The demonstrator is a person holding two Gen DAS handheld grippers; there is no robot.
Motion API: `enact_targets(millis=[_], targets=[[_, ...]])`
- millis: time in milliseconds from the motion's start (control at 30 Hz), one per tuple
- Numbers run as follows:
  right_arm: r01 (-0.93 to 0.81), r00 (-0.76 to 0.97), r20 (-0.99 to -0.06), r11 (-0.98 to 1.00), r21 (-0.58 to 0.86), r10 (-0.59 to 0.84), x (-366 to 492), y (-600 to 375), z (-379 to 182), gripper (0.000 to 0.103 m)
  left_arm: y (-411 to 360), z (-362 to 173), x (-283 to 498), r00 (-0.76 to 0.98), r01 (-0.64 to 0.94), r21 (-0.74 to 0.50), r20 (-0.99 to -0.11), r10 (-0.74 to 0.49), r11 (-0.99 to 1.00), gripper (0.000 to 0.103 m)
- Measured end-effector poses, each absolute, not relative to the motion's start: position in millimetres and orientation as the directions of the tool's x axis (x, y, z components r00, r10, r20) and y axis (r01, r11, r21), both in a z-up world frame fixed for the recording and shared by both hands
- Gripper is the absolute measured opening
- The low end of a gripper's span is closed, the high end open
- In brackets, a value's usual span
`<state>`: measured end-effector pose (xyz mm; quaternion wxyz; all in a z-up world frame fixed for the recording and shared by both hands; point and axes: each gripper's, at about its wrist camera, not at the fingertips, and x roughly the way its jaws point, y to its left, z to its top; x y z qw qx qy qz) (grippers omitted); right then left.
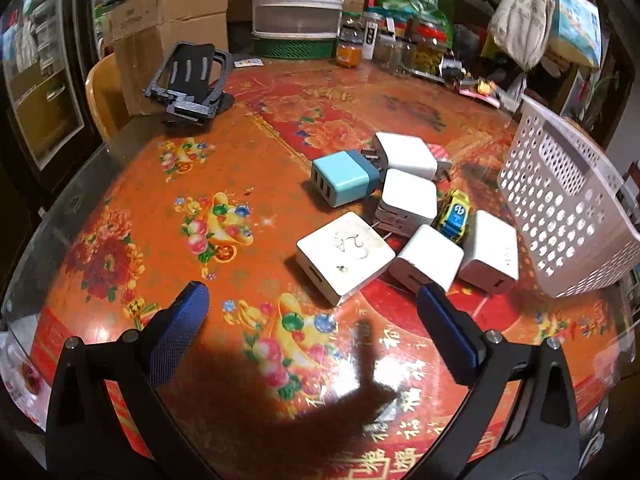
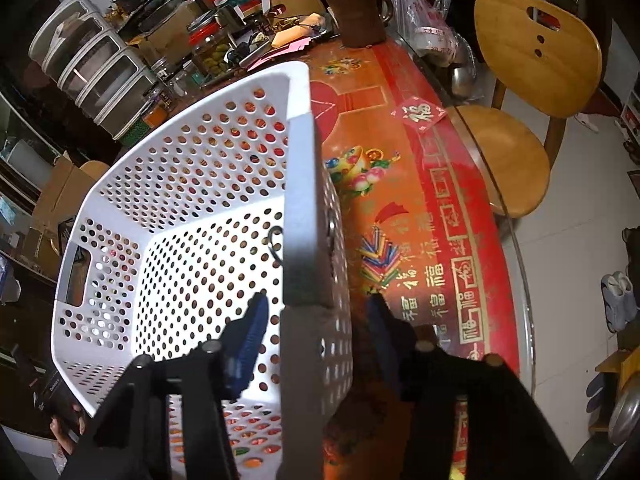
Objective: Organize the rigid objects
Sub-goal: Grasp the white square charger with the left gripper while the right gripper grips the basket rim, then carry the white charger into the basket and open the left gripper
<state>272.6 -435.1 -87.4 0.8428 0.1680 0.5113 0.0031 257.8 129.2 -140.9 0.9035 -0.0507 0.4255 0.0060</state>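
Observation:
Several white charger cubes lie clustered on the red patterned table (image 1: 240, 184): one with handwriting (image 1: 346, 258), one beside it (image 1: 426, 258), another (image 1: 490, 258). A blue-and-white charger (image 1: 344, 178) and a small yellow-blue toy car (image 1: 454, 214) lie among them. My left gripper (image 1: 312, 316) is open and empty, just short of the handwritten charger. A white perforated basket (image 1: 560, 208) stands at the right. In the right wrist view my right gripper (image 2: 316, 316) straddles the basket's rim (image 2: 304, 184), one finger inside, one outside; a gap shows on each side of the rim.
A black phone stand (image 1: 188, 80) sits at the far left of the table. Jars, drawers (image 1: 298, 0) and boxes line the back edge. A brown mug (image 2: 360, 16) and wooden chairs (image 2: 536, 52) are beyond the basket. The table edge runs close on the right.

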Motion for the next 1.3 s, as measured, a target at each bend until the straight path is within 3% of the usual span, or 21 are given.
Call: enact_targets(millis=[67, 167, 600, 800, 867, 1067, 1300], targets=[[0.171, 0.47, -0.866, 0.945, 0.278, 0.17, 273, -434, -88, 0.027, 126, -147, 265, 0.621, -0.037, -0.061, -0.784, -0.025, 0.997, 0.102], [0.18, 0.467, -0.873, 0.953, 0.245, 0.137, 274, -432, -86, 0.019, 120, -152, 273, 0.6, -0.009, -0.046, -0.8, -0.032, 0.999, 0.102], [0.187, 0.455, -0.884, 0.958, 0.216, 0.11, 276, -431, -84, 0.017, 105, -164, 299, 0.572, 0.044, 0.006, -0.82, -0.021, 0.999, 0.098], [0.189, 0.454, -0.885, 0.96, 0.205, 0.1, 276, -430, -83, 0.016, 101, -167, 307, 0.569, 0.044, -0.007, -0.822, -0.031, 0.999, 0.077], [0.189, 0.455, -0.885, 0.96, 0.207, 0.101, 276, -431, -83, 0.016, 98, -165, 308, 0.577, 0.049, -0.001, -0.816, -0.029, 0.999, 0.061], [0.188, 0.455, -0.885, 0.961, 0.204, 0.099, 276, -430, -83, 0.016, 92, -160, 306, 0.599, -0.016, 0.107, -0.795, 0.096, 0.994, 0.061], [0.18, 0.456, -0.885, 0.963, 0.202, 0.1, 277, -431, -82, 0.016, 97, -140, 306, 0.62, -0.024, 0.113, -0.778, 0.104, 0.993, 0.061]])
